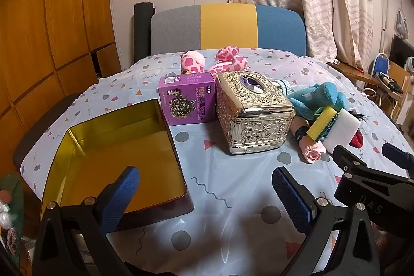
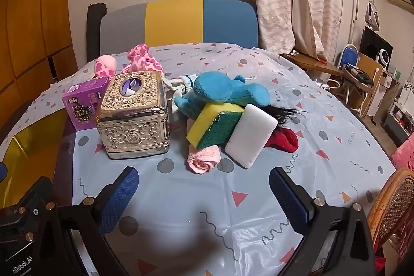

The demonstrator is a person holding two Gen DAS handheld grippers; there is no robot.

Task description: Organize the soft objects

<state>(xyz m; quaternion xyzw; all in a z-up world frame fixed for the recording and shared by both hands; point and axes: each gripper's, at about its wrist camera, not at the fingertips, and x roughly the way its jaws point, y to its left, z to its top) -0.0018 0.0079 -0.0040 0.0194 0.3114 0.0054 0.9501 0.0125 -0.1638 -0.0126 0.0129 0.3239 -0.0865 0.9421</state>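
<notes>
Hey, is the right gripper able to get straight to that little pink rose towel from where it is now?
Probably yes. The right gripper is open, and only bare tablecloth lies between it and the pink rose towel. The yellow-green sponge leans over the towel's back, though.

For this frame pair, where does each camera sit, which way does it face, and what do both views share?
Left wrist: on the left hand-held gripper, jaws open, angled down at the gold tin; the right hand-held gripper shows at its right edge.
Right wrist: on the right hand-held gripper, jaws open, angled down at the white sponge.
Shared: ornate tissue box, blue plush, striped chair.
</notes>
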